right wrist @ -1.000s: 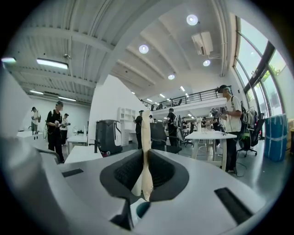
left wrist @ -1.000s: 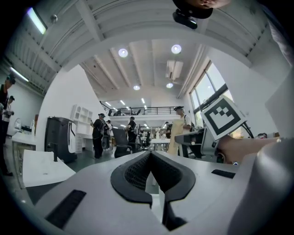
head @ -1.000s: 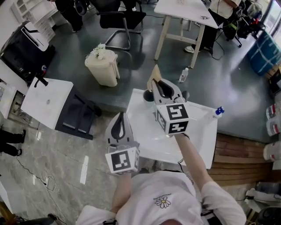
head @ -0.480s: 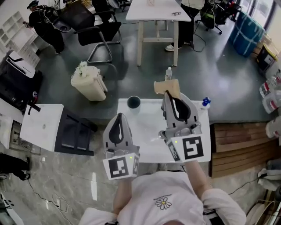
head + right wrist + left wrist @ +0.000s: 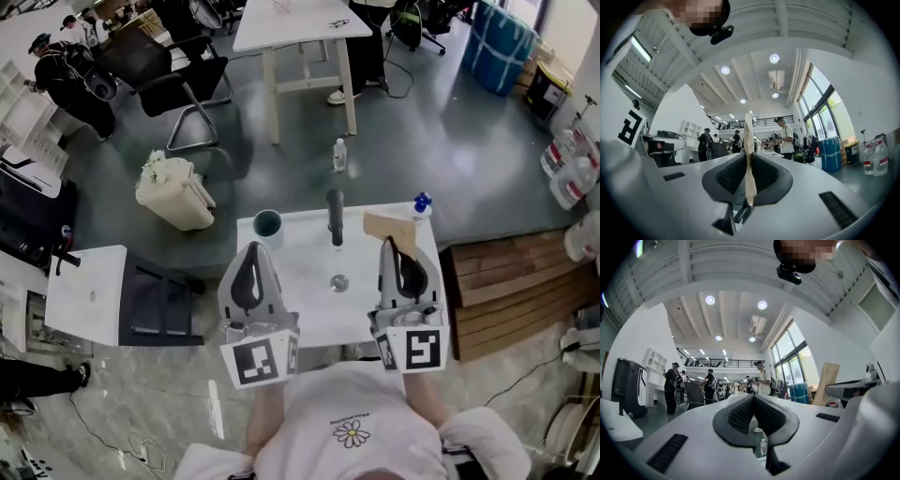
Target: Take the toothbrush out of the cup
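Note:
A dark teal cup (image 5: 267, 224) stands at the far left corner of the white washbasin top (image 5: 300, 281); I see no toothbrush in it from here. My left gripper (image 5: 251, 249) hovers over the near left of the basin, shut and empty; its pads (image 5: 740, 414) meet in the left gripper view. My right gripper (image 5: 399, 246) is over the basin's right side, shut on a flat tan sheet (image 5: 389, 228). That sheet (image 5: 749, 154) shows edge-on between the pads in the right gripper view. Both grippers point about level, out into the room.
A dark faucet (image 5: 335, 218) and a drain (image 5: 339, 281) sit mid-basin, a blue-capped bottle (image 5: 421, 202) at the far right corner. Beyond are a cream bin (image 5: 174, 194), a floor bottle (image 5: 338, 153), a white table (image 5: 291, 21), chairs and people. A wooden platform (image 5: 506, 286) lies right.
The right gripper has carried the tan sheet from the basin's far left across to its right side. The view has shifted, and the cup and faucet have come into sight.

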Tool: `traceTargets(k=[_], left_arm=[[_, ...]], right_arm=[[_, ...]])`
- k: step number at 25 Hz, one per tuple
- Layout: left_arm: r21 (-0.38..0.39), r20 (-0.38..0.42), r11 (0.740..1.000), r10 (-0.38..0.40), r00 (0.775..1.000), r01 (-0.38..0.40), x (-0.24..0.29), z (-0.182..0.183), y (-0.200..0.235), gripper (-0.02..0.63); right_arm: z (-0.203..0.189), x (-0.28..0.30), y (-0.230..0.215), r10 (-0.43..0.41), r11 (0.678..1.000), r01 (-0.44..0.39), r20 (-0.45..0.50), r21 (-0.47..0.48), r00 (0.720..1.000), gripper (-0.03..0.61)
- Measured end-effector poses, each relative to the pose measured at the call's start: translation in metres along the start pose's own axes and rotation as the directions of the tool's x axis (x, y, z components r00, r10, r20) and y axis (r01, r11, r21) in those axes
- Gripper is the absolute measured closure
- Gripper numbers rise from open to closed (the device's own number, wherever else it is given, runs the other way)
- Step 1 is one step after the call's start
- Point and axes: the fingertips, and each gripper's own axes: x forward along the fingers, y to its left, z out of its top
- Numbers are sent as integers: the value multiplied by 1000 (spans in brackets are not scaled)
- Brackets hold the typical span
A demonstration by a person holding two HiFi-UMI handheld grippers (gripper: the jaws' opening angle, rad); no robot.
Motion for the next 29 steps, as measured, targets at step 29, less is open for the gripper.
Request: traceTargets(k=[29], left_arm=[[-50, -5, 999, -20, 1000, 20, 12, -3, -21, 600]], right_arm=[[-9, 2, -31, -51, 998, 50, -40, -35, 998, 545]])
